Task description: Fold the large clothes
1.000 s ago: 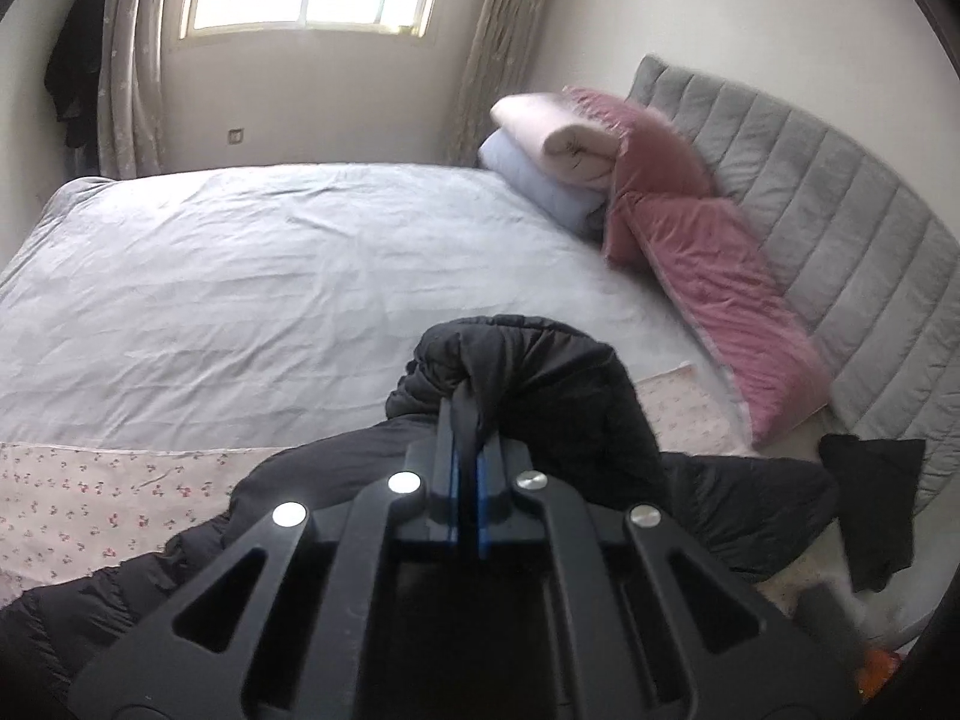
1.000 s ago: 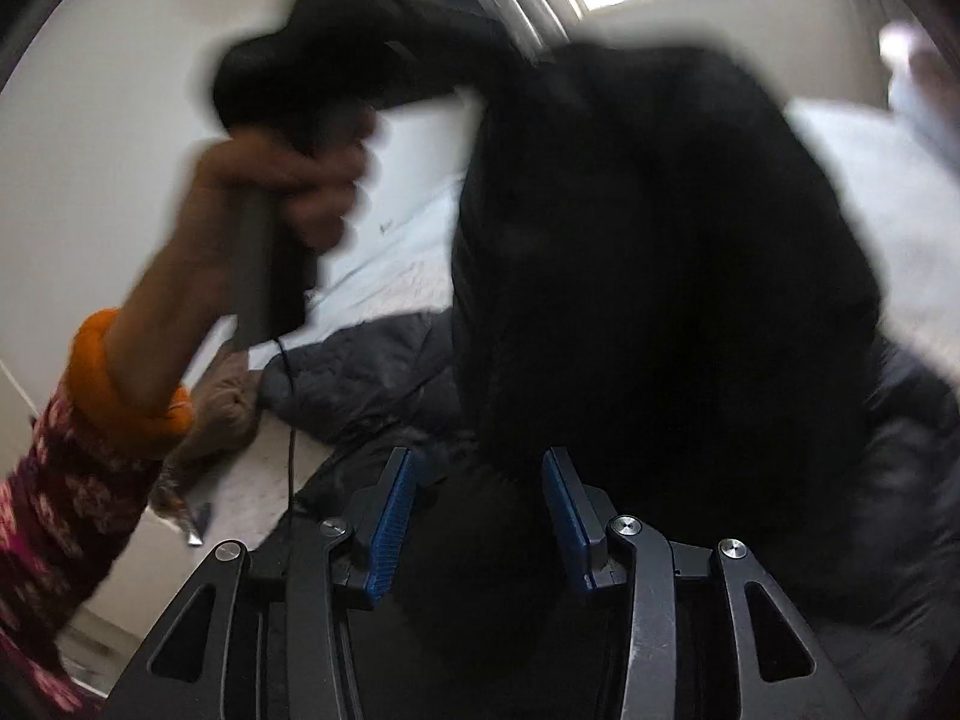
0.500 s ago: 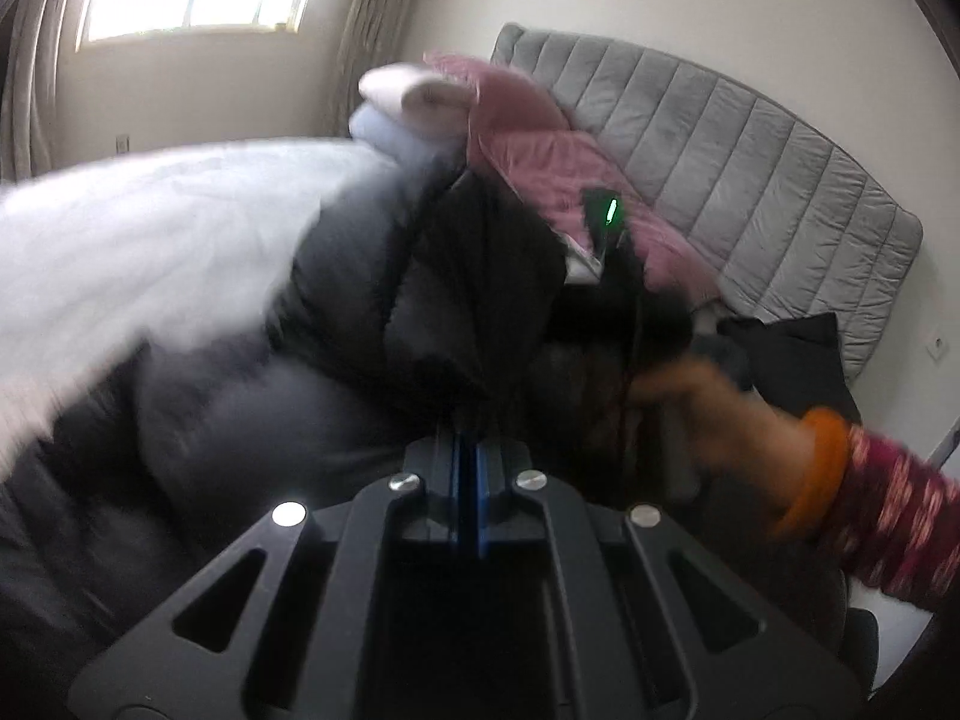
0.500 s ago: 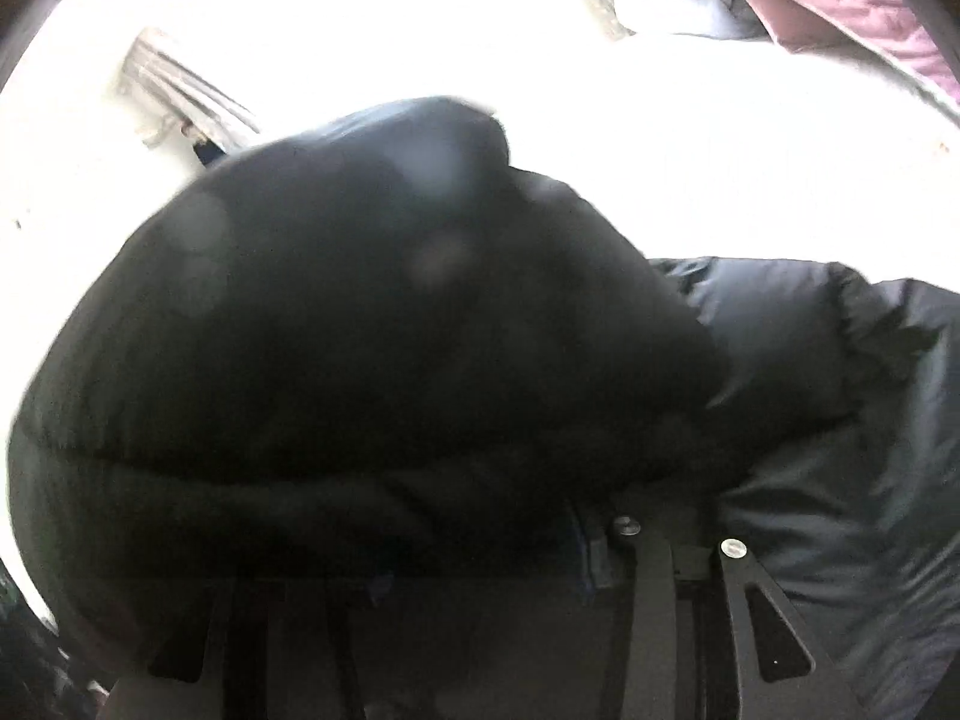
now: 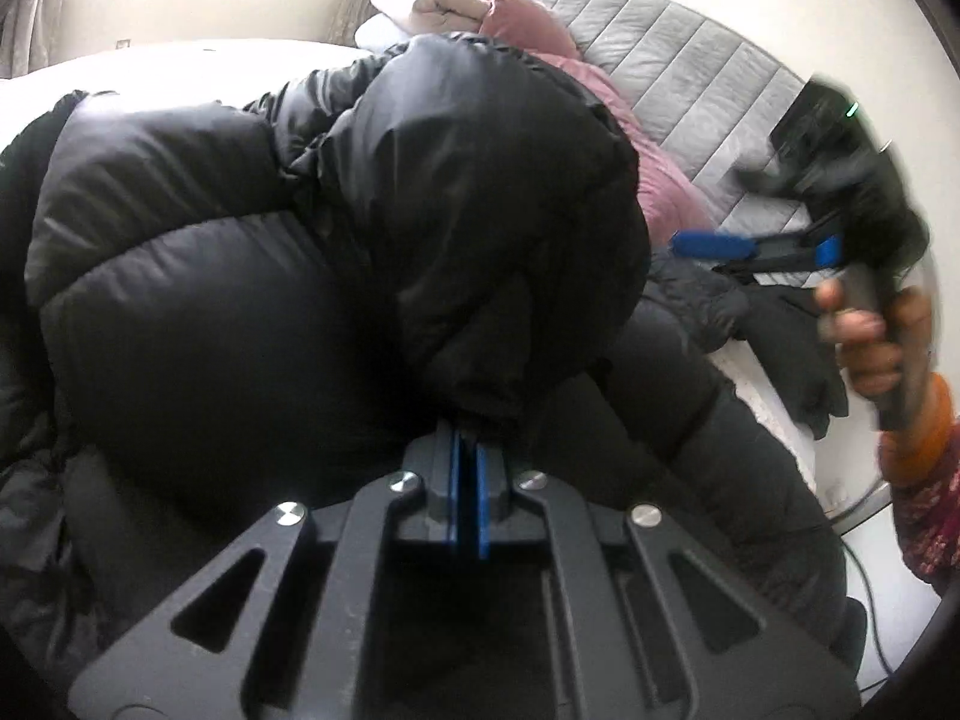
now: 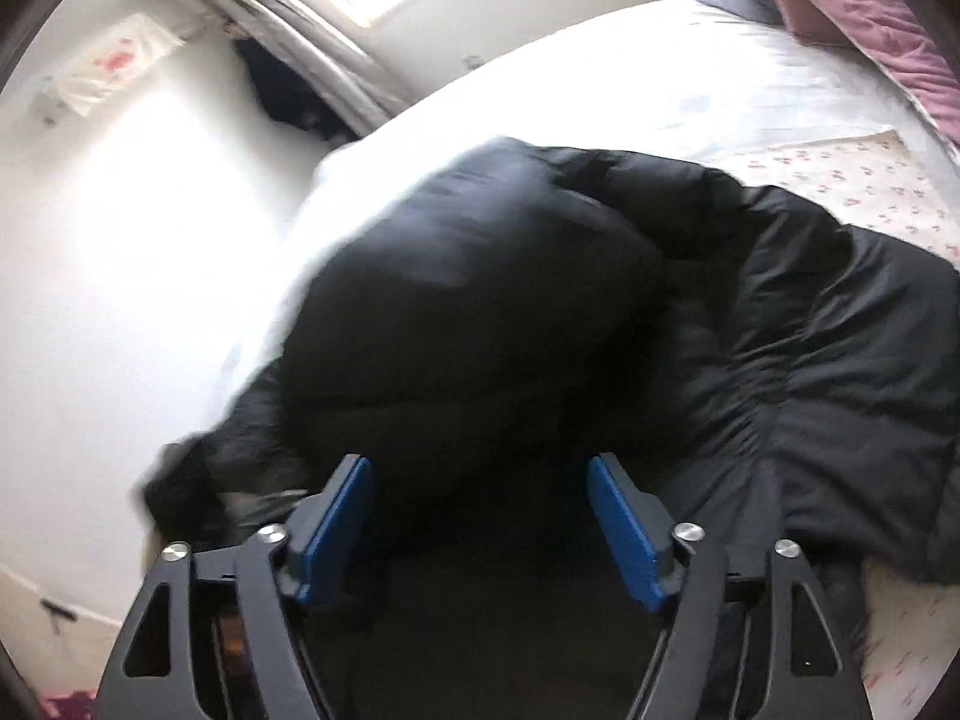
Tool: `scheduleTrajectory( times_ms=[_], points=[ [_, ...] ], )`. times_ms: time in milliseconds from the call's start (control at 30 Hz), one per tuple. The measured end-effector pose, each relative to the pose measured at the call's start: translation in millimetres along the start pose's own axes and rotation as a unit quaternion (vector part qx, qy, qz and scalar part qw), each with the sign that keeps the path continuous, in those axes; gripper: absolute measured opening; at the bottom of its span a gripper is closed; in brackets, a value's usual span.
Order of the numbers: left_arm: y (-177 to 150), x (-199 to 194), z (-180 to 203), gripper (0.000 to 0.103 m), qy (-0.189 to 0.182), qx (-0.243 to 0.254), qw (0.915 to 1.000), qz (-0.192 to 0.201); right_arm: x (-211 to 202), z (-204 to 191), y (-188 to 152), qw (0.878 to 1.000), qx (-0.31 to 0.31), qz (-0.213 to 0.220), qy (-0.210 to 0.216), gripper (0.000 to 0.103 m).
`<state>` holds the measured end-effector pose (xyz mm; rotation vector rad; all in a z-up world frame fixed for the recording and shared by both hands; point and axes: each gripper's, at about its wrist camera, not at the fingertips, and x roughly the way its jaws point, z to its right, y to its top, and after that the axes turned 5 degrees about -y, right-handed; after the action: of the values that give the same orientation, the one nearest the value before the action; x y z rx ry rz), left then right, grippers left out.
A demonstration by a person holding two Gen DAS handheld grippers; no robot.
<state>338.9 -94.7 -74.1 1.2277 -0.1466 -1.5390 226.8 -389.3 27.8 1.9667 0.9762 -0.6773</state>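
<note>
Step in hand: one side of the black jacket (image 5: 336,228) is folded over its body on the bed (image 6: 630,60). Left gripper (image 5: 468,450) pinches the folded edge; right gripper (image 6: 480,516), jaws opening, holds nothing. Next, judged: left lets go. No containers in view

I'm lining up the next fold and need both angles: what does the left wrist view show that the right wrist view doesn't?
Only the left wrist view: the left gripper pinched shut on a fold of the puffy black quilted jacket, the grey padded headboard, and the person's hand carrying the right gripper.

Only the right wrist view: the floral-print sheet and the right gripper's jaws opening, pads clear of the fabric.

Both: the jacket, white bedsheet, pink quilt.
</note>
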Motion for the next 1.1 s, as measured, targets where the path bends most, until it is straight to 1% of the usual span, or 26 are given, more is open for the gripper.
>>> scheduleTrajectory(
  times_ms=[33,67,133,200,233,267,333,367,400,433,467,500,533,567,633,667,700,767,833,867,967,1033,1067,1100],
  points=[
    [0.1,1.0,1.9,0.005,0.003,-0.002,1.0000,0.000,-4.4,-5.2,-7.0,1.000,0.007,0.001,0.016,0.093],
    [1.0,0.5,3.1,0.005,0.004,-0.004,1.0000,0.001,4.6,-19.9,-6.8,1.000,0.011,-0.003,0.027,0.099],
    [3.7,2.1,8.0,0.005,0.007,-0.008,0.9999,0.003,30.1,-38.8,-4.6,0.999,0.018,-0.031,0.029,0.100],
    [-0.2,-2.0,11.2,0.005,0.007,-0.010,0.9999,0.004,59.2,-51.8,-5.4,0.997,0.035,-0.066,0.016,0.100],
    [-1.6,-3.2,12.7,0.005,0.008,-0.010,0.9999,0.004,67.8,-57.3,-9.3,0.997,0.042,-0.070,0.008,0.100],
    [-6.6,-3.8,12.0,0.005,0.008,-0.011,0.9999,0.004,78.8,-62.4,-9.7,0.997,0.047,-0.065,-0.008,0.100],
    [-6.1,-7.4,11.6,0.006,0.007,-0.013,0.9999,0.001,92.8,-64.1,-6.6,0.996,0.060,-0.051,-0.041,0.100],
    [-7.1,-9.5,10.6,0.006,0.006,-0.014,0.9999,0.000,97.4,-62.6,-5.4,0.995,0.069,-0.045,-0.057,0.096],
    [-6.8,-12.6,9.7,0.008,0.007,-0.016,0.9998,-0.005,105.5,-56.5,-3.0,0.993,0.082,-0.037,-0.075,0.085],
    [-5.7,-16.6,7.5,0.013,0.010,-0.022,0.9996,-0.013,114.7,-46.9,2.6,0.992,0.089,-0.036,-0.082,0.047],
    [-4.4,-21.2,5.0,0.021,0.016,-0.029,0.9993,-0.018,116.3,-40.5,11.3,0.991,0.098,-0.035,-0.080,0.021],
    [-4.0,-29.3,0.4,0.028,0.022,-0.038,0.9989,-0.018,118.6,-30.2,14.4,0.990,0.113,-0.033,-0.073,0.018],
    [-4.9,-40.2,-6.5,0.047,0.020,-0.050,0.9984,-0.014,115.5,-21.3,15.4,0.989,0.129,-0.027,-0.064,0.013],
    [-4.2,-50.0,-13.0,0.066,0.021,-0.065,0.9977,-0.007,109.6,-16.0,15.7,0.989,0.134,-0.021,-0.058,0.011],
    [-1.6,-73.0,-32.0,0.079,0.014,-0.104,0.9943,0.022,99.2,-10.8,14.4,0.990,0.133,-0.011,-0.054,0.010],
    [0.2,-79.3,-40.0,0.080,0.006,-0.119,0.9924,0.030,94.8,-7.6,12.8,0.990,0.131,-0.010,-0.052,0.010],
    [3.2,-86.8,-52.5,0.080,-0.008,-0.148,0.9881,0.041,91.5,-4.8,10.7,0.990,0.129,-0.010,-0.048,0.010],
    [7.2,-90.5,-73.9,0.088,-0.049,-0.201,0.9769,0.054,94.0,-1.0,11.7,0.991,0.128,-0.013,-0.042,0.010],
    [8.7,-80.3,-94.7,0.093,-0.099,-0.254,0.9607,0.052,98.9,-1.7,20.7,0.991,0.126,-0.015,-0.036,0.010],
    [8.9,-73.7,-100.5,0.093,-0.112,-0.270,0.9552,0.048,97.6,0.0,19.4,0.992,0.123,-0.015,-0.033,0.010],
    [4.5,-36.3,-124.1,0.095,-0.158,-0.339,0.9263,0.044,94.6,-0.7,19.7,0.992,0.118,-0.016,-0.032,0.010],
    [4.7,-12.2,-139.7,0.095,-0.176,-0.389,0.9028,0.050,92.9,4.4,20.7,0.992,0.117,-0.018,-0.033,0.010],
    [8.0,-6.4,-143.2,0.089,-0.179,-0.403,0.8958,0.057,95.6,3.6,20.1,0.992,0.116,-0.019,-0.035,0.010],
    [14.4,-4.7,-146.2,0.081,-0.179,-0.409,0.8917,0.072,98.1,0.4,18.3,0.993,0.114,-0.019,-0.038,0.010]
  ],
)
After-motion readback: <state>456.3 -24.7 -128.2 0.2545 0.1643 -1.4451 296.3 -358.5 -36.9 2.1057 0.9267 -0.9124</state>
